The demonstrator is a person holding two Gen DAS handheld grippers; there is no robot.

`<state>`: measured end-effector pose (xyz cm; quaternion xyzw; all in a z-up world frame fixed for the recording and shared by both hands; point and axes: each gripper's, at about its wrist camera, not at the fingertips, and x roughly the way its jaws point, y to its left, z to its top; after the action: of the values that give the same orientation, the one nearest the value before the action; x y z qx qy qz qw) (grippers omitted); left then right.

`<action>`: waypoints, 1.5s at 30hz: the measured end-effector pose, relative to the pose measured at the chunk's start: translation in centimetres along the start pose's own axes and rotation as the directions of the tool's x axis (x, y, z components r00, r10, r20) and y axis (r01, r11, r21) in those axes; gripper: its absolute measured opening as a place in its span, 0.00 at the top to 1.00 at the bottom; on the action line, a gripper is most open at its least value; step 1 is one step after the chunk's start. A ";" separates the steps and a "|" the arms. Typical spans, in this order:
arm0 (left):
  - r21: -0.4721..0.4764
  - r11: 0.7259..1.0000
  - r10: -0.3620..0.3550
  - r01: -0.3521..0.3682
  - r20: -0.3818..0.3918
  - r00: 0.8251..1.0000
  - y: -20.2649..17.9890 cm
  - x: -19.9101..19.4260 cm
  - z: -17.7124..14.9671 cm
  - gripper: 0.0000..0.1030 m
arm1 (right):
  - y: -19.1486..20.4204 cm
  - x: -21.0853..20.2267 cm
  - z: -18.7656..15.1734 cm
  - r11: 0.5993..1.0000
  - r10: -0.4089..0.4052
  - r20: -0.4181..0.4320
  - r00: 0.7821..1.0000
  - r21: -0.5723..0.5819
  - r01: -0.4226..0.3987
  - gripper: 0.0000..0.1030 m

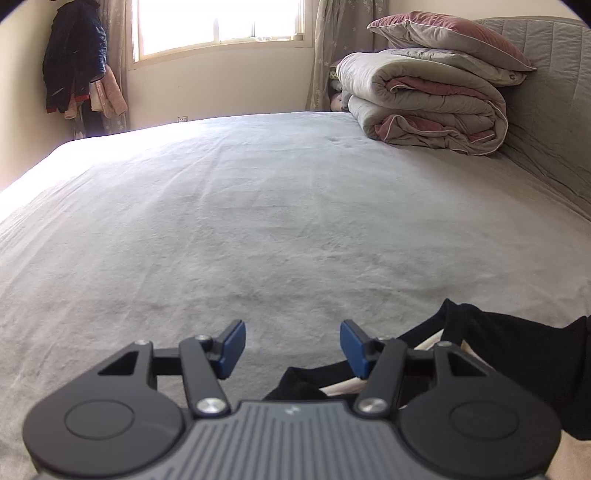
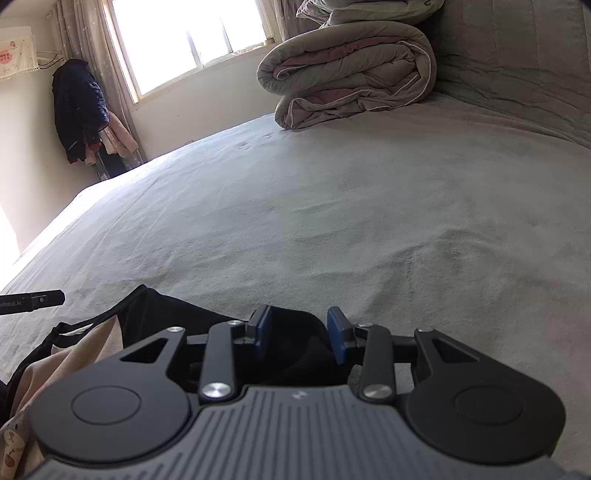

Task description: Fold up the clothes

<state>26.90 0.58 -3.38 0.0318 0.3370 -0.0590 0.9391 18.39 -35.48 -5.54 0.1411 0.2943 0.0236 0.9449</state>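
Note:
A black garment point(image 1: 509, 336) with a cream lining lies on the grey bed sheet point(image 1: 258, 221) at the near edge. My left gripper point(image 1: 291, 343) is open over bare sheet, its blue pads well apart with nothing between them; the garment lies just right of it, partly under its right finger. In the right wrist view the same garment point(image 2: 166, 314) spreads left, its cream part point(image 2: 92, 347) showing. My right gripper point(image 2: 299, 334) stands open with a fold of black cloth lying between and under its pads, which do not press on it.
A folded grey-and-pink duvet point(image 1: 424, 103) with a pillow point(image 1: 450, 37) on top sits at the far right against the padded headboard point(image 1: 554, 92). Jackets point(image 1: 74, 59) hang in the far left corner beside a window point(image 1: 218, 26). The left tool's black tip point(image 2: 40, 300) shows at the left edge.

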 end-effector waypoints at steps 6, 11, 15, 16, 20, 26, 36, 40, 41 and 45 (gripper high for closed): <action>-0.015 1.000 -0.011 0.009 -0.113 0.994 3.2 0.5 -2.3 0.56 | 0.9 0.4 -0.1 1.000 -0.011 -0.003 1.000 -0.023 0.011 0.62; 0.046 0.999 -0.009 0.016 -0.145 0.989 3.1 0.1 -4.2 0.57 | 2.2 -0.8 0.3 0.998 -0.008 0.043 0.999 -0.057 0.011 0.62; 0.040 0.999 0.016 -0.009 -0.179 0.984 2.9 0.0 -4.1 0.57 | 3.5 -1.2 0.6 0.995 0.090 0.056 0.994 -0.052 -0.087 0.61; 0.042 0.999 0.020 -0.013 -0.183 0.983 2.8 0.0 -4.1 0.62 | 4.1 -1.0 0.5 0.990 0.131 0.041 0.991 -0.050 -0.129 0.61; 0.057 0.998 0.043 -0.033 -0.181 0.983 2.1 -0.1 -3.9 0.97 | 6.7 0.4 -0.5 0.974 0.205 -0.031 0.978 -0.095 -0.207 0.61; 0.061 0.985 0.164 -0.159 -0.094 0.982 2.7 -0.1 -3.2 0.98 | 8.4 1.1 -1.6 0.962 0.204 -0.069 0.976 -0.173 -0.213 0.61; 0.091 0.957 0.278 -0.274 -0.030 0.960 3.1 3.3 -0.1 0.98 | 8.7 1.7 -2.3 0.960 0.193 -0.085 0.977 -0.188 -0.206 0.60; 0.143 0.944 0.307 -0.298 -0.048 0.950 2.2 5.0 -1.1 0.97 | 8.7 2.3 -2.6 0.961 0.181 -0.099 0.978 -0.192 -0.197 0.60; 0.155 0.940 0.312 -0.303 -0.041 0.949 1.9 5.0 -1.2 0.97 | 8.7 2.4 -2.7 0.962 0.177 -0.102 0.979 -0.195 -0.194 0.59; 0.106 0.948 0.305 -0.301 -0.019 0.952 2.6 3.3 -1.2 0.79 | 8.5 2.5 -2.7 0.961 0.183 -0.105 0.978 -0.192 -0.200 0.53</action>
<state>29.04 2.98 -6.32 0.1322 0.3412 0.0692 0.9281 19.23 -26.28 -6.64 0.0713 0.3159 0.1506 0.9341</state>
